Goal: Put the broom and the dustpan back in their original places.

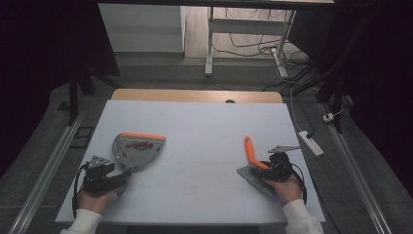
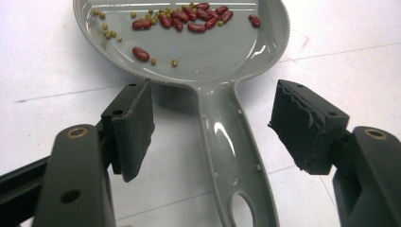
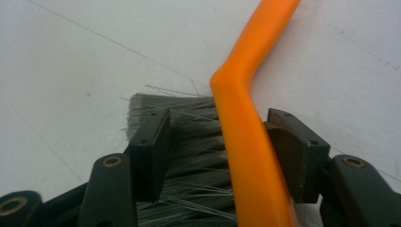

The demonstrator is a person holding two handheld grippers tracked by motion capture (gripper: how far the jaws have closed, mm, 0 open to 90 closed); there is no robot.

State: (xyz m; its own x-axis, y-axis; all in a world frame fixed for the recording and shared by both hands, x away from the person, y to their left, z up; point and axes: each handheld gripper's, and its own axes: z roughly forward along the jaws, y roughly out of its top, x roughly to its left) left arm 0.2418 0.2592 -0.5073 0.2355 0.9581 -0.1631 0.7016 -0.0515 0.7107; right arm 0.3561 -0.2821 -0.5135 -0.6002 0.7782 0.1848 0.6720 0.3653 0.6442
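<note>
The dustpan (image 2: 189, 42) lies flat on the white table (image 1: 195, 126), on its left half, with red beans (image 2: 189, 19) and a few small greenish ones gathered near its far edge, where the high view shows an orange lip. Its grey handle (image 2: 227, 151) runs back between the jaws of the left gripper (image 1: 122, 176), which stand open on either side of it and touch nothing. The pan looks like thin, stiff, glossy plastic: light, probably slippery under the pads, and apt to tip and spill the beans if lifted by the handle's end. A hold across the handle close to the bowl, kept level, seems the safest.

On the right half of the table lies the brush (image 3: 246, 142), its orange handle pointing away from the person and its grey bristles (image 3: 189, 142) spread flat beneath. The right gripper (image 3: 215, 151) straddles it with jaws wide; one pad sits just beside the handle, the other over the bristles, and neither appears to press. The handle is rigid and smooth, the bristles soft and yielding, so the handle is the part to pinch.

Dustpan and brush lie well apart.
</note>
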